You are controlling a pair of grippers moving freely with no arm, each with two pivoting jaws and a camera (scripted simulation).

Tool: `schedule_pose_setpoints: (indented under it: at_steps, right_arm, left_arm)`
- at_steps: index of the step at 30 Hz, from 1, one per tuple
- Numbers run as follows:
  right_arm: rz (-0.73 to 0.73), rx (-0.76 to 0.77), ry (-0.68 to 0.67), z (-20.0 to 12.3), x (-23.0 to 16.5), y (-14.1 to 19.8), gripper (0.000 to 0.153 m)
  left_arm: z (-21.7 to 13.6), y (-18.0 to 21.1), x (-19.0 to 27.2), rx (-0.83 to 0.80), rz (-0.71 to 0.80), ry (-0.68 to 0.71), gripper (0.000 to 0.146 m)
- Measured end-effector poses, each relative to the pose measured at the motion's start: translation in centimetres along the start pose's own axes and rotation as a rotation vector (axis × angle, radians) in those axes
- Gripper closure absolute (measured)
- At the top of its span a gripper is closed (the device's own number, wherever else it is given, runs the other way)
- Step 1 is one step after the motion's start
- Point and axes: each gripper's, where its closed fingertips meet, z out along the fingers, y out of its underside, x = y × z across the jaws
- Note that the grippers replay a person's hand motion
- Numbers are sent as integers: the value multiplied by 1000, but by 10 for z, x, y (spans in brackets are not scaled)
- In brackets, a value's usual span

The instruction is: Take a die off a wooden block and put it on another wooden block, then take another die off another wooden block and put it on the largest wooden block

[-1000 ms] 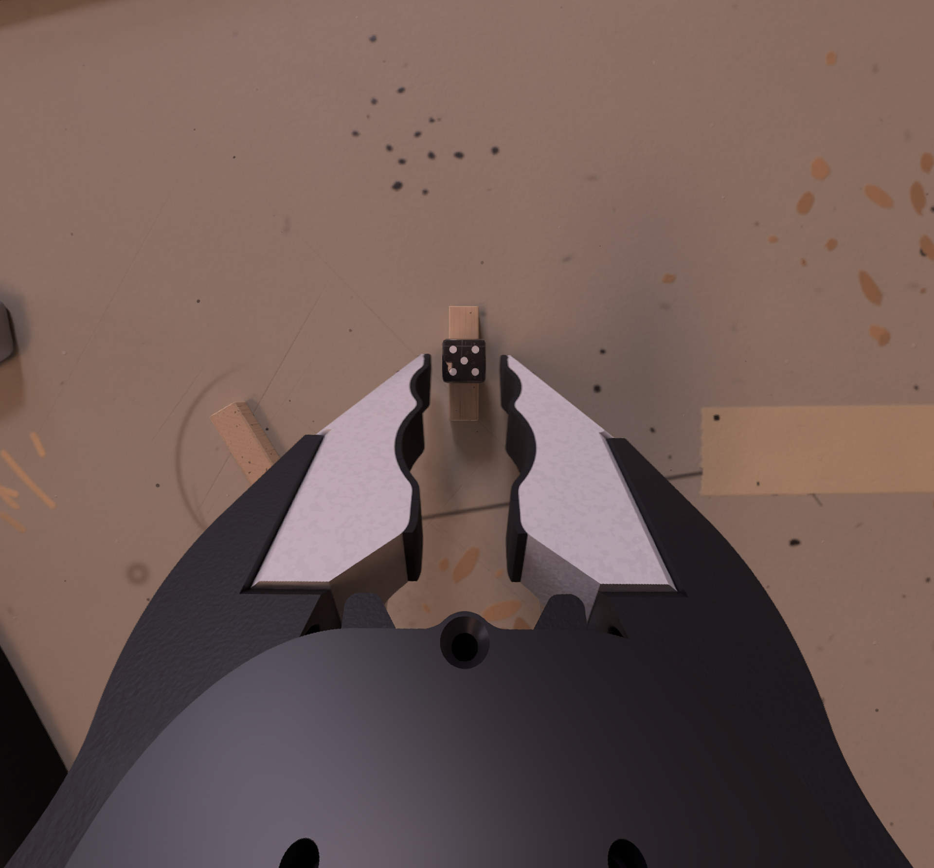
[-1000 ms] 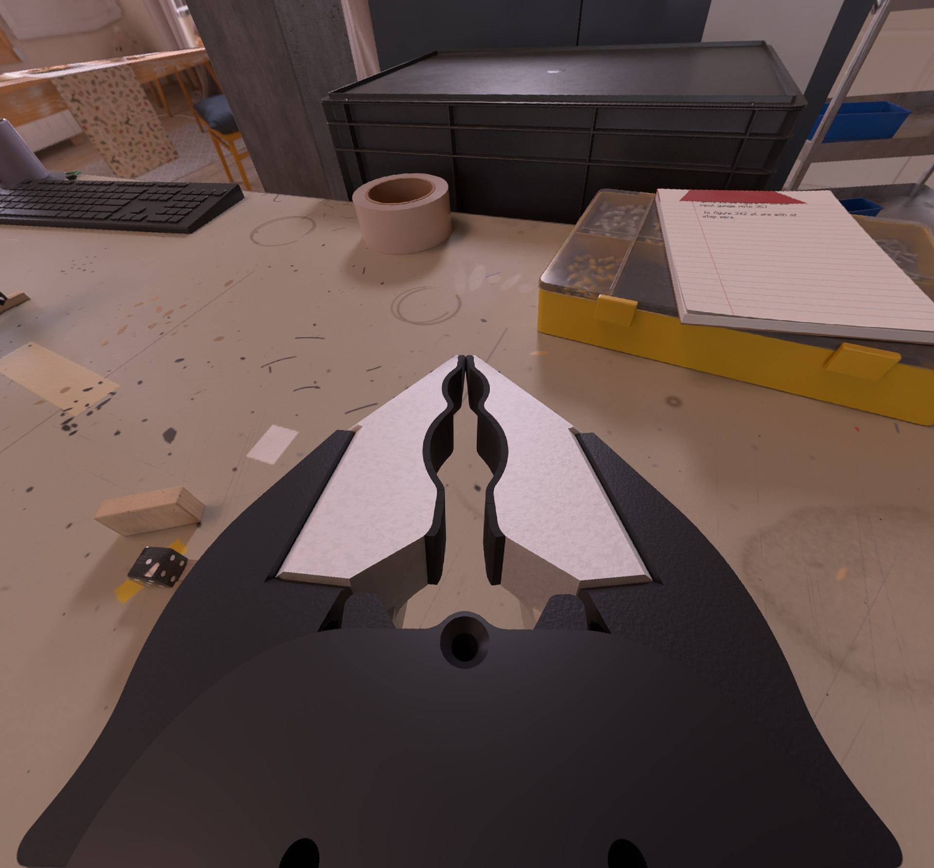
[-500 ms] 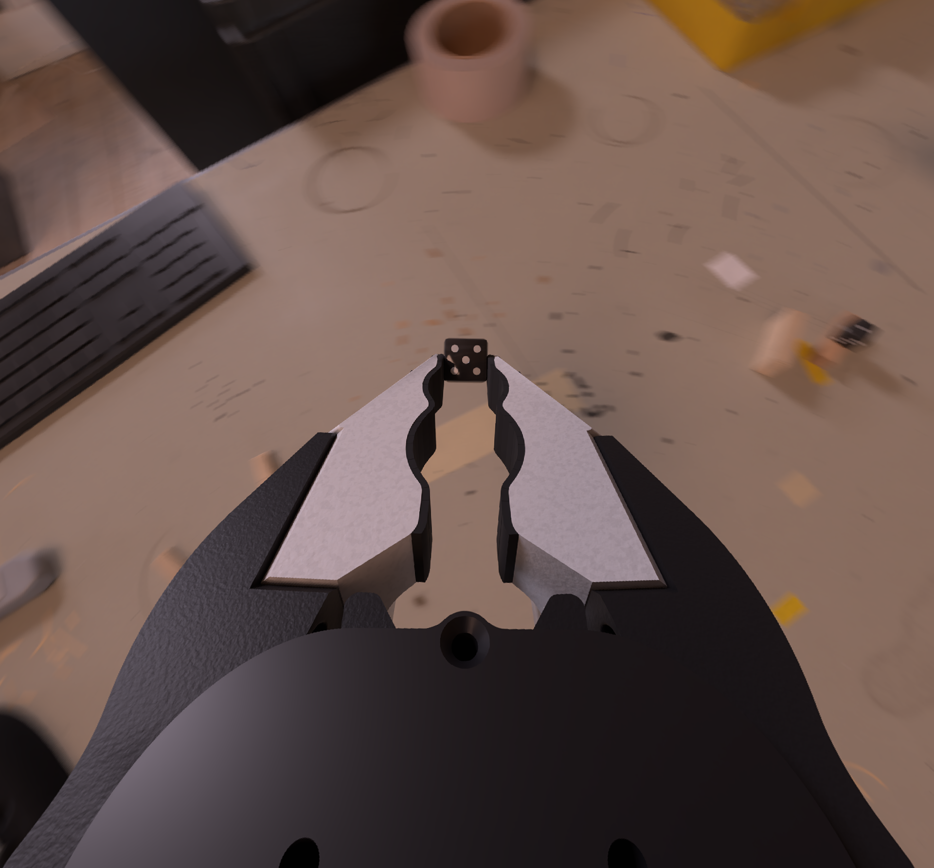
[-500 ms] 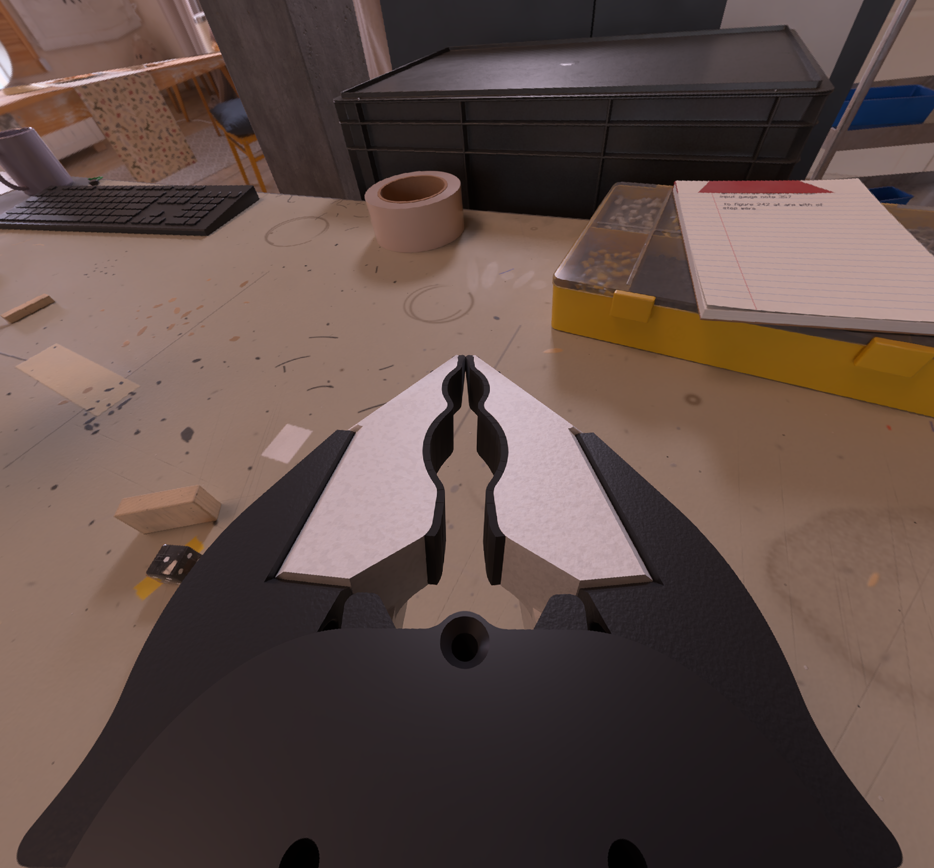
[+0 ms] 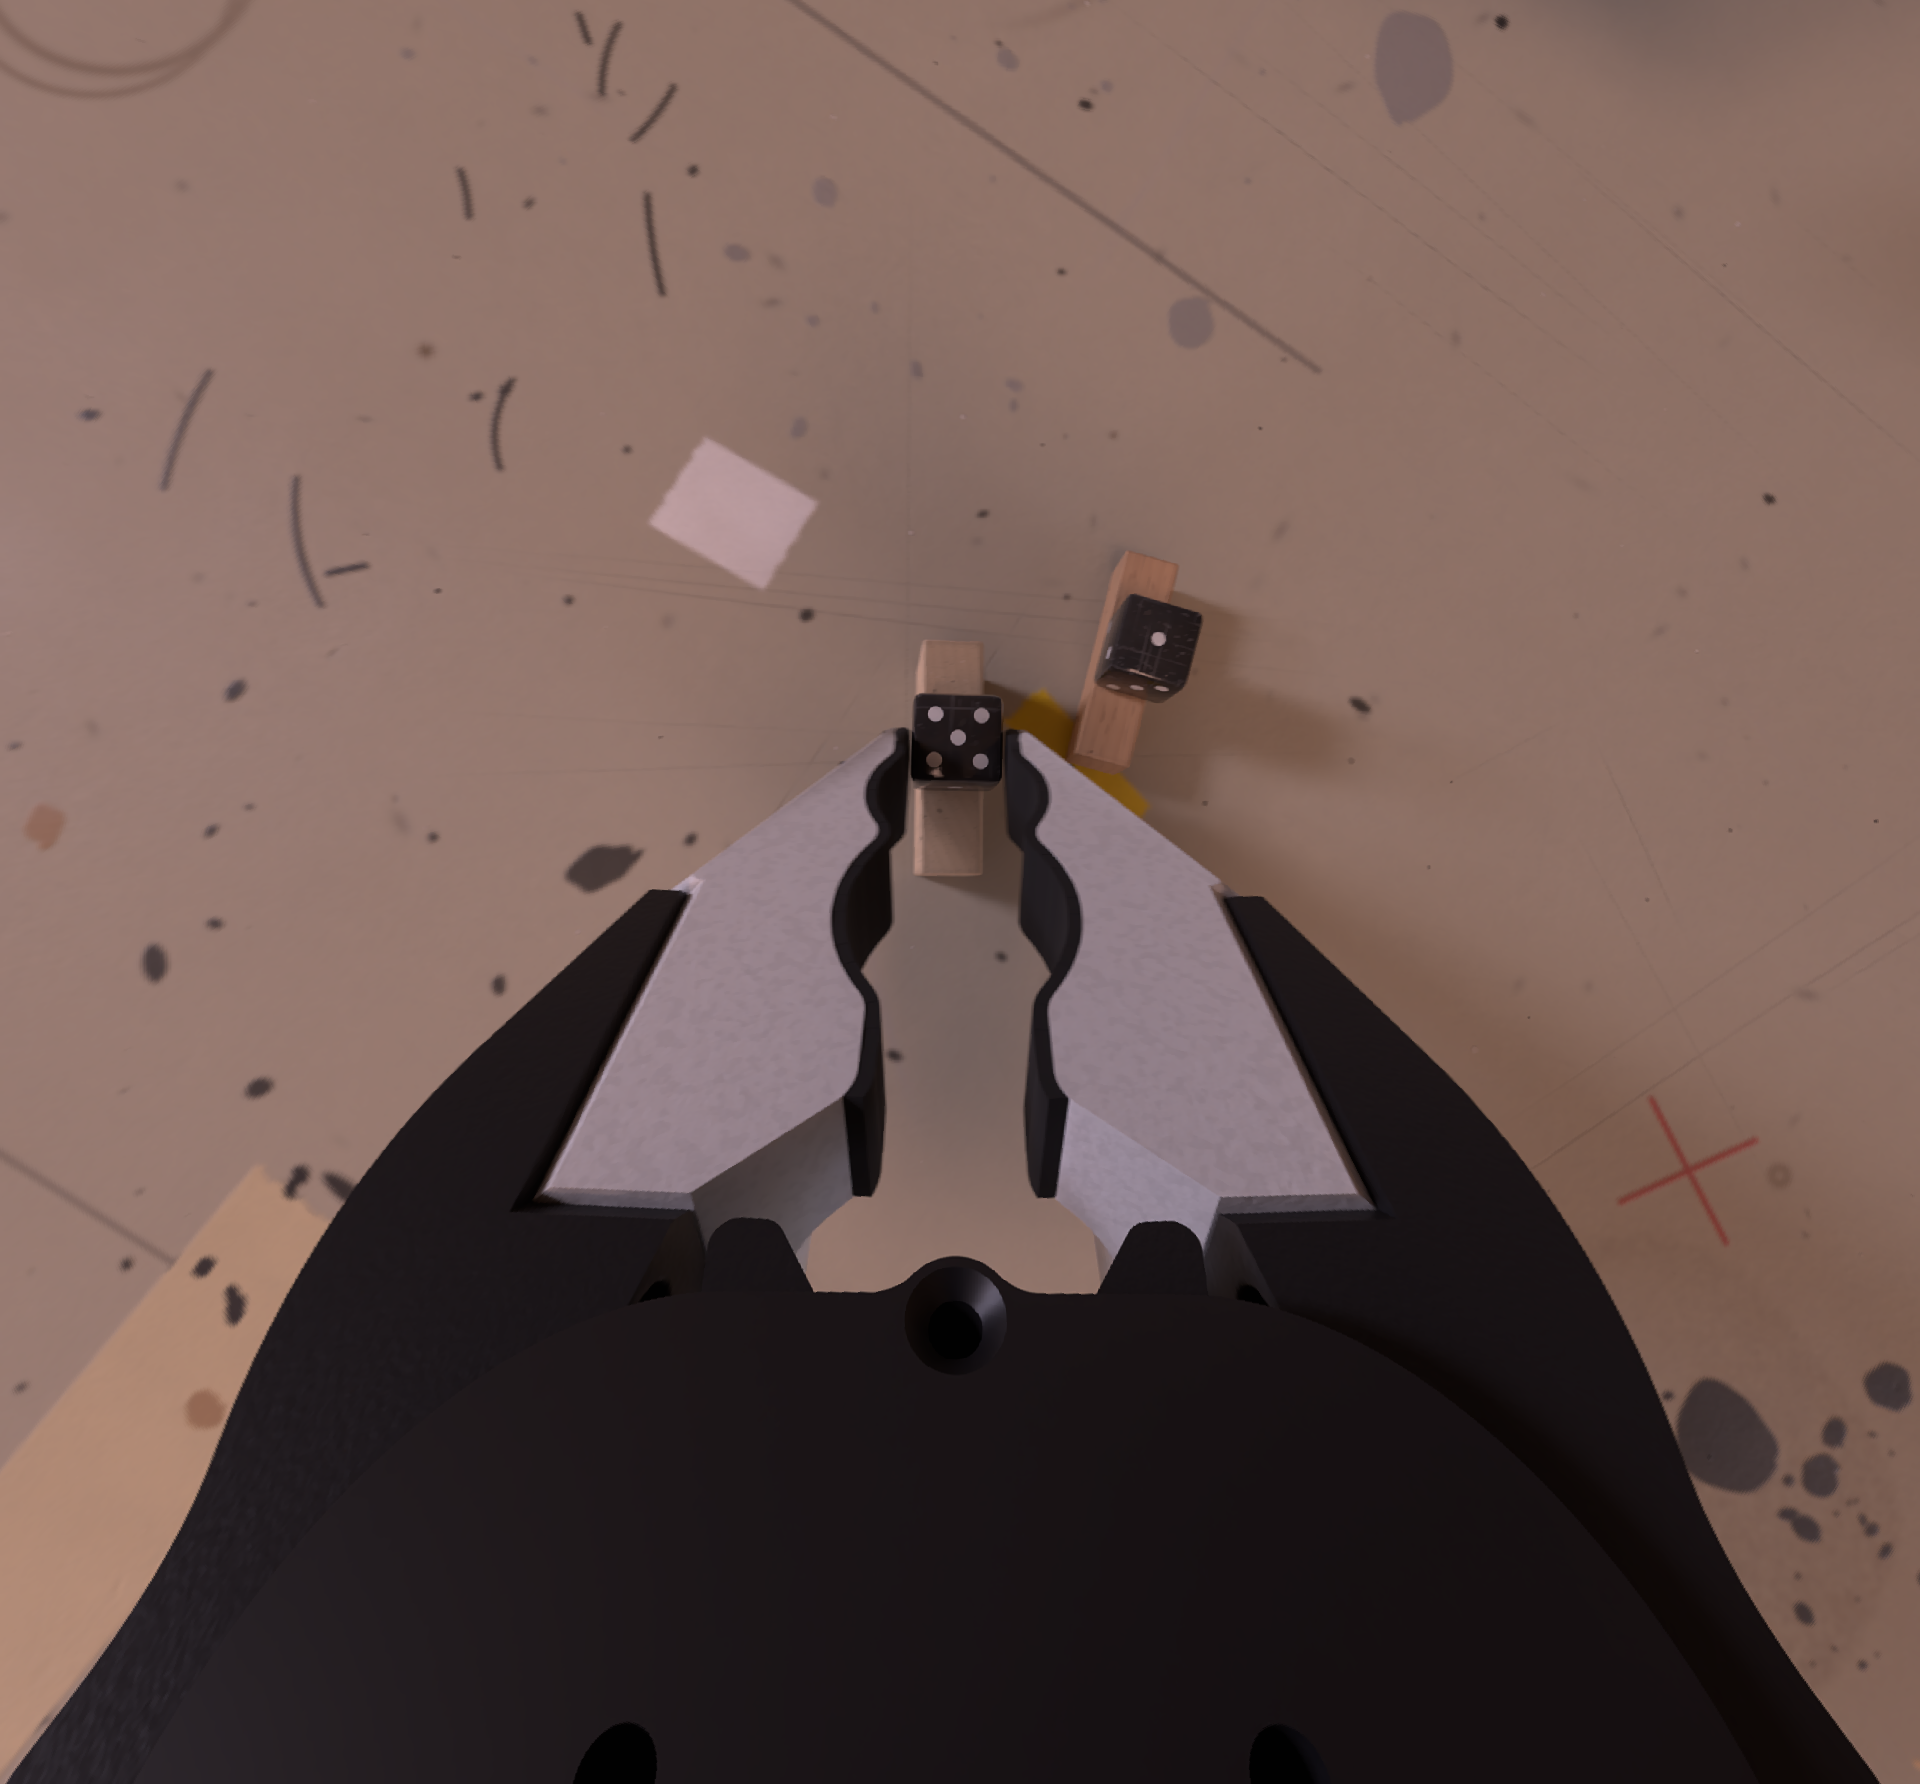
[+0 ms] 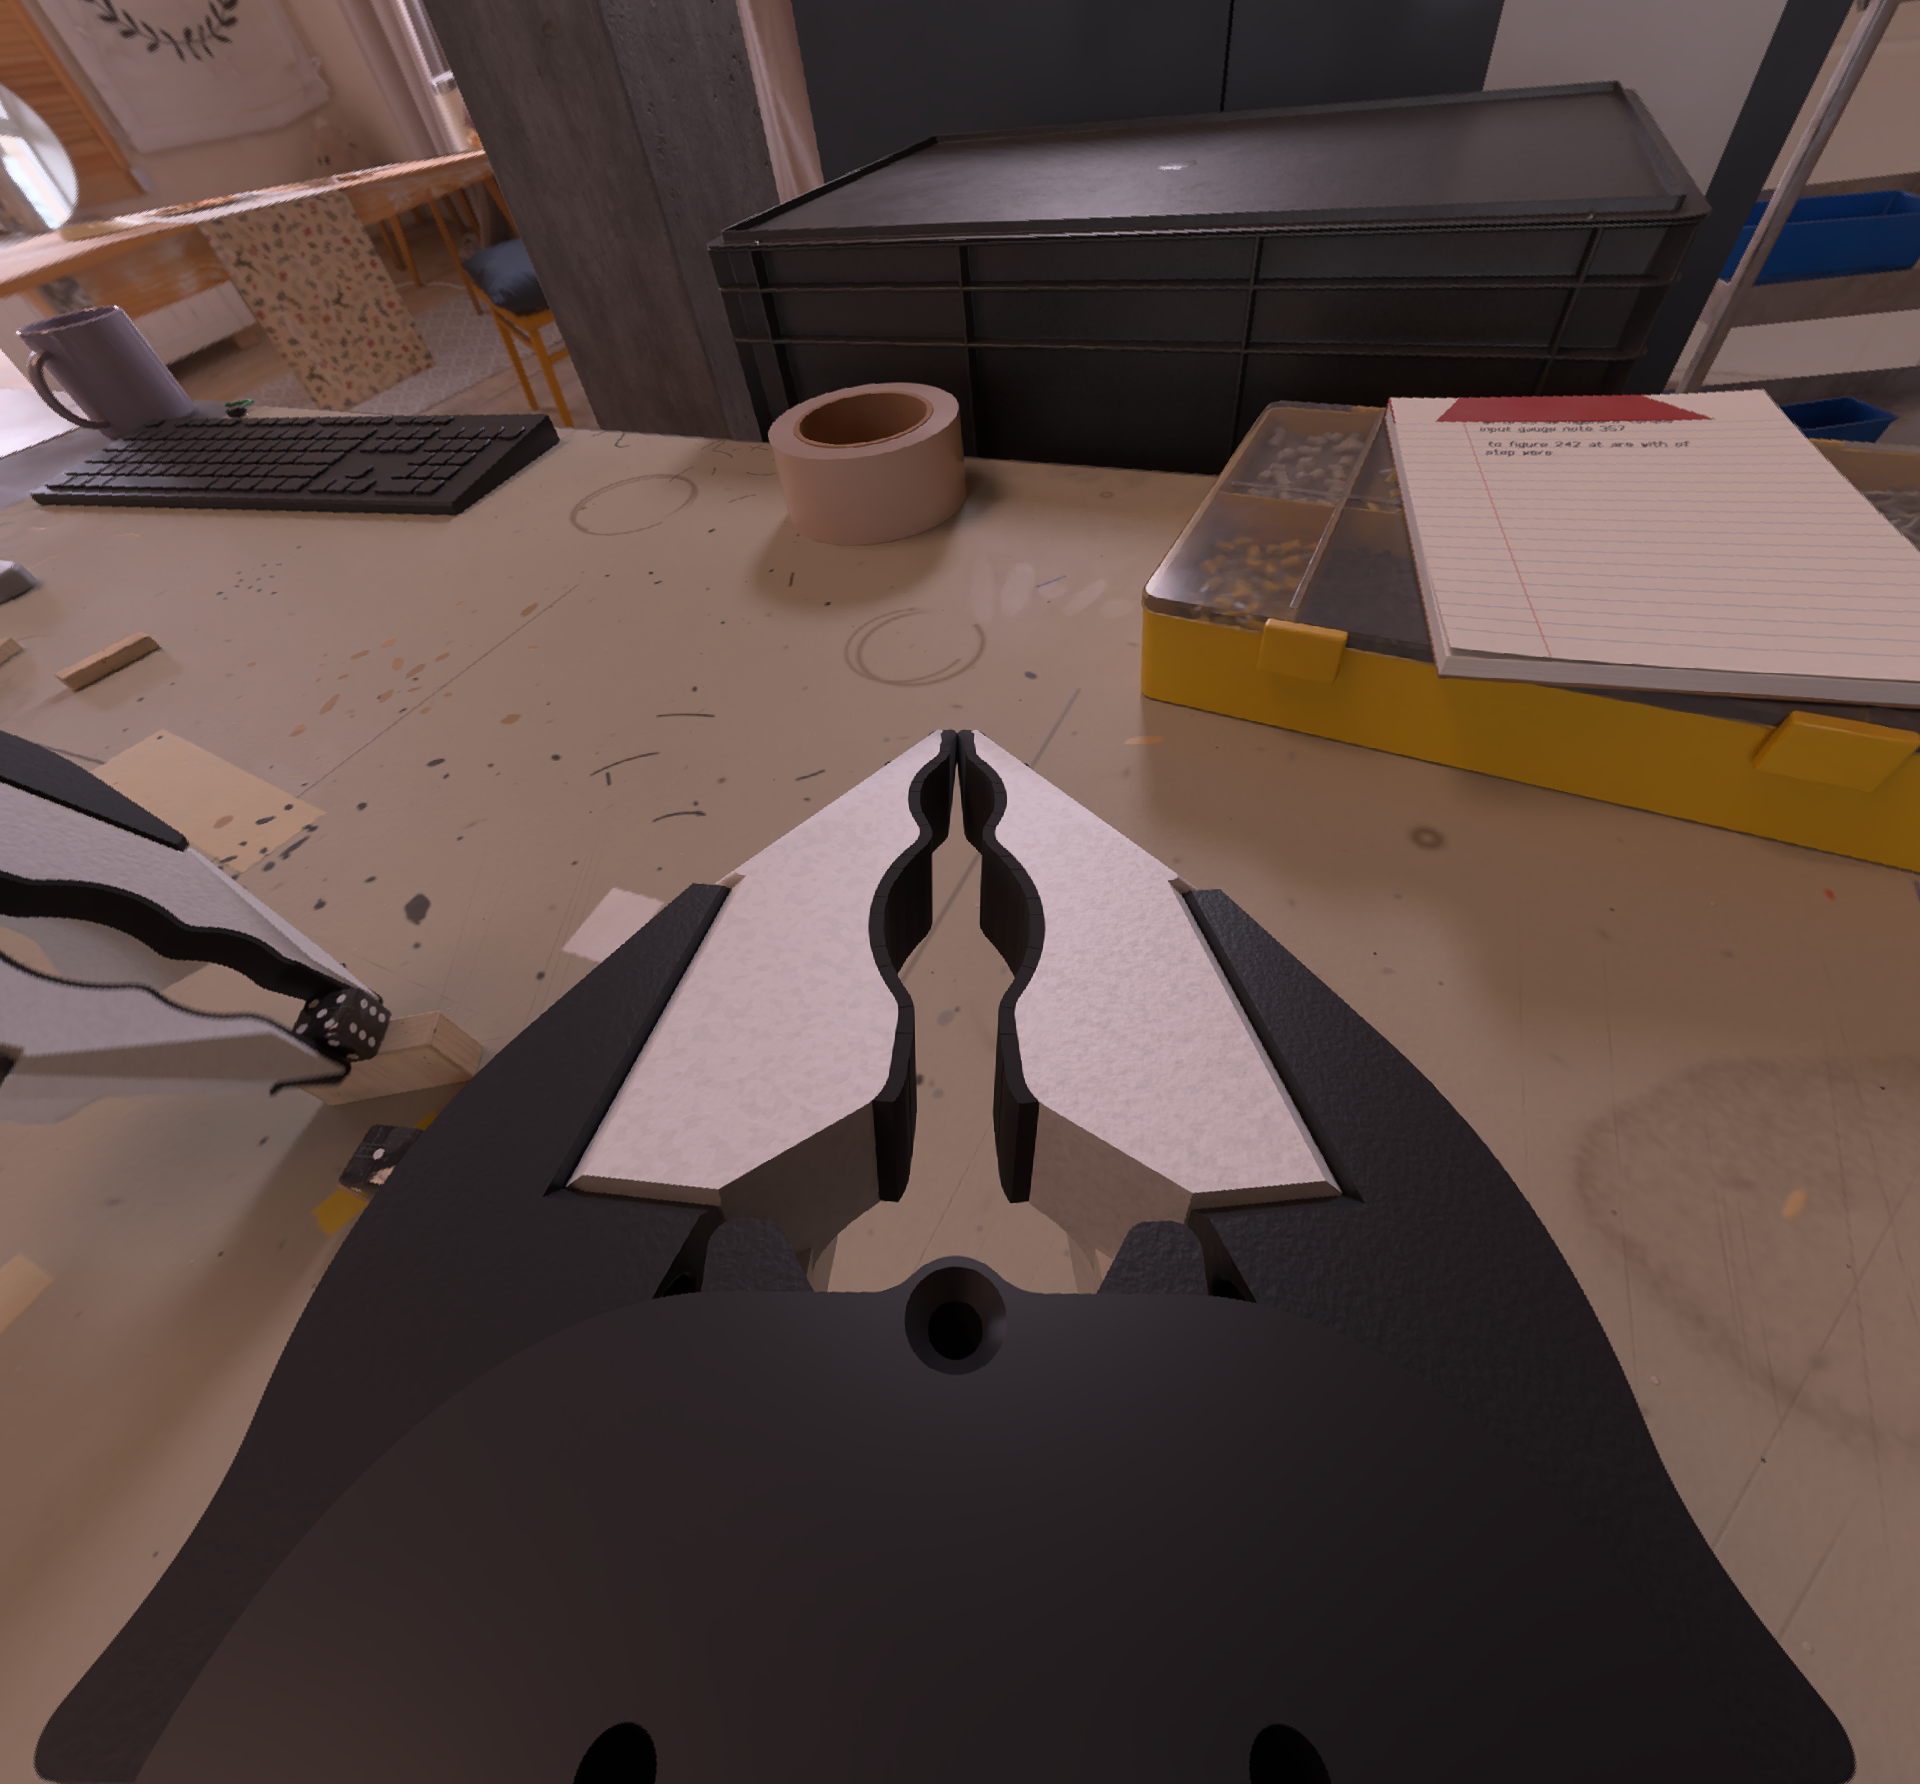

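Stained tan workbench [image 5: 1351,228], speckled with paint and scratches. Left gripper [image 5: 957,745] is clamped on the small black white-pipped die [image 5: 956,739] at frame centre, now directly over a pale rectangular wooden block [image 5: 948,830]. Half a second ago it was mid-swing with blurred bench behind; a second ago it was only straddling the die on its first block. So pick and carry look done; release comes next. Just right, a second black die [image 5: 1150,647] sits on a narrower wooden block [image 5: 1120,695]. Right gripper [image 6: 955,740] idles, tips nearly touching, empty, same as before.
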Motion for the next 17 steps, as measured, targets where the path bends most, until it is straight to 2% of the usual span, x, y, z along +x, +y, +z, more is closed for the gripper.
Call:
schedule_pose_setpoints:
  at_steps: [3, 5, 8, 11, 14, 17]
  right_arm:
    - [4, -1, 0, 0, 1, 1, 153]
    - [4, -3, -1, 1, 1, 1, 153]
    - [-1, -7, -3, 1, -1, 3, 153]
    - [-1, -9, -3, 2, -1, 3, 153]
    - [2, -11, -3, 2, -1, 4, 153]
    - [1, -15, -7, 3, -2, 5, 153]
  left_arm:
    - [5, 2, 6, -2, 5, 12, 100]
    - [1, 1, 8, 20, -2, 18, 92]
    - [-20, -4, 7, 89, -18, -12, 92]
    - [-61, -7, -3, 188, -55, -98, 95]
    - [-118, 3, -24, 274, -112, -273, 100]
    - [-177, 31, -52, 305, -182, -513, 103]
